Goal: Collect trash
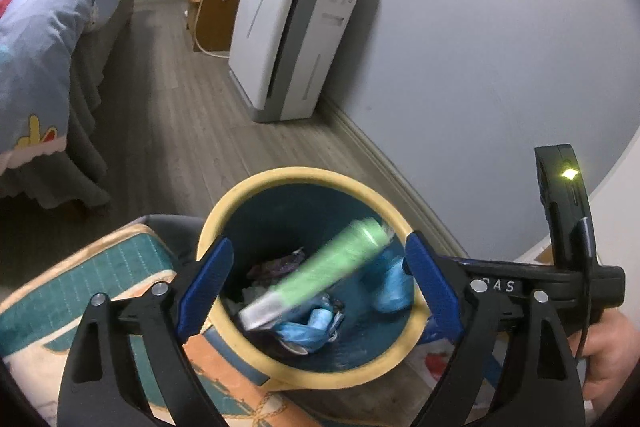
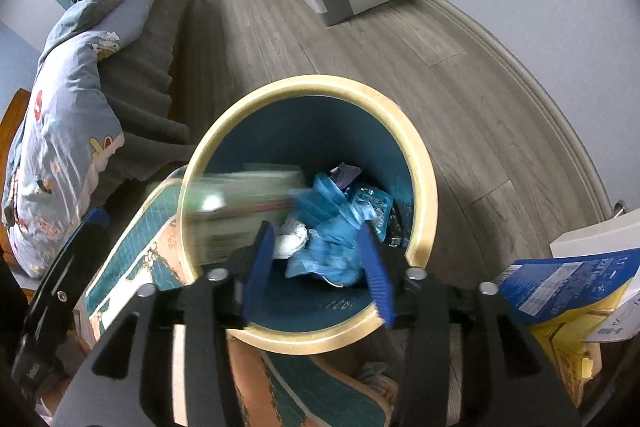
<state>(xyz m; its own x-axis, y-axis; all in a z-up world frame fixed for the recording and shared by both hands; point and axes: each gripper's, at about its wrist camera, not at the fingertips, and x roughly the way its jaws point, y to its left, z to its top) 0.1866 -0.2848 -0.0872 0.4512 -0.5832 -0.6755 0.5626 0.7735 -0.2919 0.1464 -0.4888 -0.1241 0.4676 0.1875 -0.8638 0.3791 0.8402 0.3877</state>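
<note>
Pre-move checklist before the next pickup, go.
1. Left gripper open, nothing between pads: ok.
2. Right gripper open, pads clear of trash: ok.
3. Green packet inside the bin: cannot tell, blurred, looks mid-fall above the rim.
4. Bin upright on the floor: ok.
5. Room left in bin above blue wrappers: ok.
6. More trash to collect: blue and yellow packs lie beside the bin; whether they are trash, cannot tell.
</note>
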